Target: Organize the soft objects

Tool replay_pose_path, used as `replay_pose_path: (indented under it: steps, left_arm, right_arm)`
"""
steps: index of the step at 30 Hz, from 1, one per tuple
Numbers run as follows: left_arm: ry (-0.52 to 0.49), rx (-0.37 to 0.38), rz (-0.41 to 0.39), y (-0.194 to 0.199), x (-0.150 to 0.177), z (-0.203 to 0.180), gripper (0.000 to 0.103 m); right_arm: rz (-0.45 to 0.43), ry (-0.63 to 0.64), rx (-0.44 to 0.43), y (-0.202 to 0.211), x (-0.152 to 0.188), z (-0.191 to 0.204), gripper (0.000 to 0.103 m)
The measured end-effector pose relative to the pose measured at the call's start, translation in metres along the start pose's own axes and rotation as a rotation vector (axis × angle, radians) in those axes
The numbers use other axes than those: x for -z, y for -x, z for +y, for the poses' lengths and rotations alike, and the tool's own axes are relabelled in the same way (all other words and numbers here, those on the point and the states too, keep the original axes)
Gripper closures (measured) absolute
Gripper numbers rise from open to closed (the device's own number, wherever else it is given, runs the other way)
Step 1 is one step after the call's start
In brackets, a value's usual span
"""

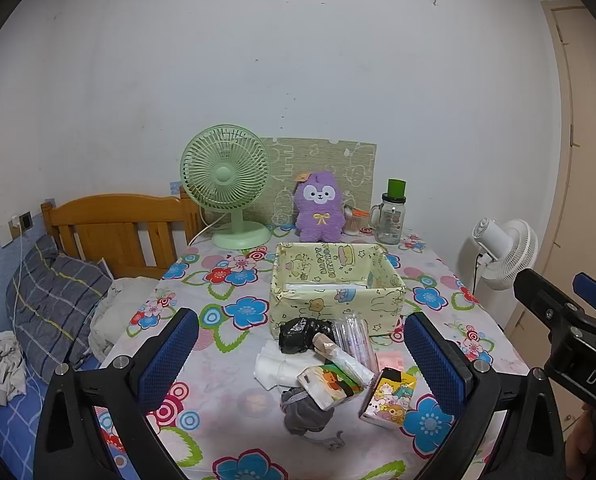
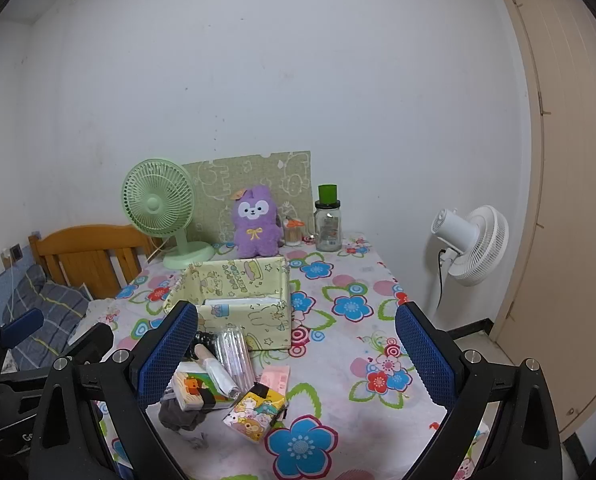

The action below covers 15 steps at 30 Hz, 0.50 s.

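The tablecloth (image 1: 226, 400) looks like smooth printed cloth. The storage box (image 1: 333, 308) is wrapped in matt printed paper. A crinkled black bag (image 1: 301, 334) shines glossily, the tissue packs (image 1: 389, 398) gleam in plastic film, and the purple toy (image 1: 319, 208) is fuzzy plush.

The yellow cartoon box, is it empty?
No. The yellow cartoon-print box is open-topped, and something flat and white lies inside.

Table (image 1: 234, 396) fills the lower centre, draped in a floral cloth; on it, a yellow box (image 1: 335, 308) mid-frame, a heap of tissue packs (image 1: 329, 386) just below it (touching its front wall); green fan (image 1: 228, 184), purple plush (image 1: 319, 208) and glass jar (image 1: 389, 220) line the far edge.
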State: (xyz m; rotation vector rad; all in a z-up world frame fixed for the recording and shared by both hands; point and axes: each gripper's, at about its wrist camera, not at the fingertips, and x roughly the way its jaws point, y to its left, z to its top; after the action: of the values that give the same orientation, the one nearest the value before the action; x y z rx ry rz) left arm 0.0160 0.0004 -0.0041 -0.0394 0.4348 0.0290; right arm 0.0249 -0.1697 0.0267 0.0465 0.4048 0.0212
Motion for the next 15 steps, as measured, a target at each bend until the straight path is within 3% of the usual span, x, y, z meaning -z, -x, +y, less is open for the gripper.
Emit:
replay_pose_path:
  steps: [15]
  left_arm:
    - [-0.003, 0.004, 0.013, -0.0076, 0.0031, -0.0021, 0.000]
  right_arm:
    - [0.008, -0.001, -0.005, -0.0041, -0.0008, 0.0017, 0.003]
